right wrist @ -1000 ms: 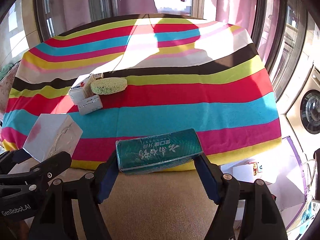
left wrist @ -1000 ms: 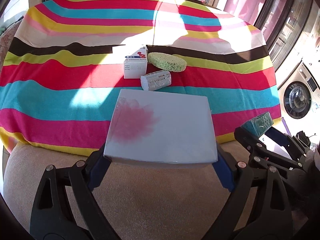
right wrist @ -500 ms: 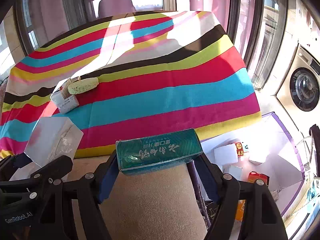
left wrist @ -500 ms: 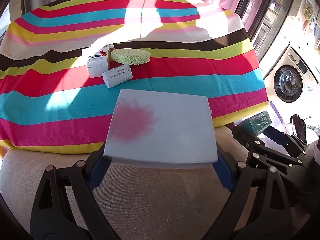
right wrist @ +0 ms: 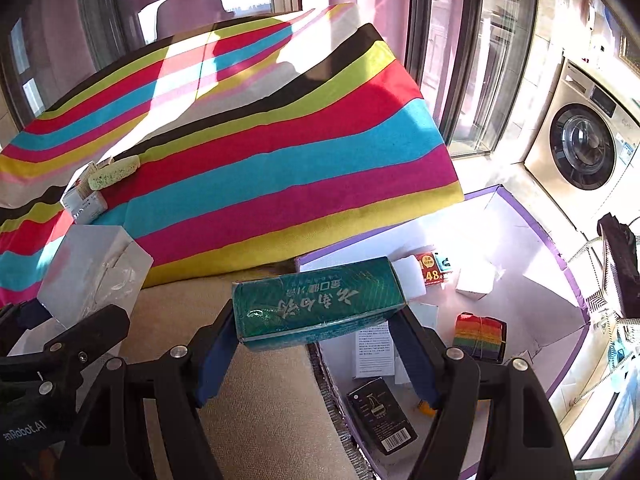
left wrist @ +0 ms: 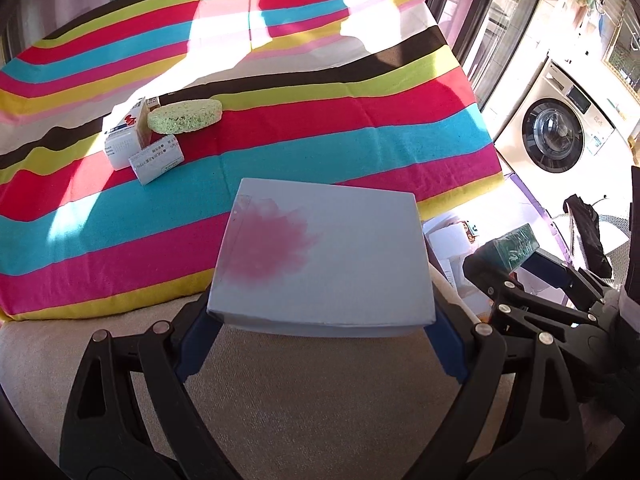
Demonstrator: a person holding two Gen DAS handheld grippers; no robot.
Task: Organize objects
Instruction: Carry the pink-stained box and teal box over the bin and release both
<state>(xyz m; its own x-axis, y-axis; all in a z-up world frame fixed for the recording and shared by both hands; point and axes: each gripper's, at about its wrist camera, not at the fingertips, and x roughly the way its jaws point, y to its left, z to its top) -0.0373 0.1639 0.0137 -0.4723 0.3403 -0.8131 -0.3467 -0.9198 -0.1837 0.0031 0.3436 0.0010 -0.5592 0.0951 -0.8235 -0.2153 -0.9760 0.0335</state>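
Left wrist view: left gripper (left wrist: 320, 344) is clamped on the white box (left wrist: 324, 260), blue pads only at its near corners, most of the box cantilevered forward. Box hangs over the near edge of the striped table (left wrist: 360, 128), above the beige seat (left wrist: 280, 408). Risk: it's a wide, smooth box on a shallow pinch, so any tilt or jolt could let it pivot out and drop. Sponge (left wrist: 185, 116) and two small cartons (left wrist: 156, 162) sit by the table's left edge, not yet cleared.

Right wrist view: right gripper (right wrist: 316, 344) is clamped on the green pack (right wrist: 320, 302), pads on its short ends. Pack hangs at the bin's left rim, between the seat and the purple-edged bin (right wrist: 560, 264) on the floor. Risk: letting go here likely hits the rim or lands on the seat; it needs to travel further right first. Film wrap looks slick, so it may slip. The bin already holds loose items, so the pack could land crooked. Both grippers are close together, so a clash is possible if both go for the bin at once.
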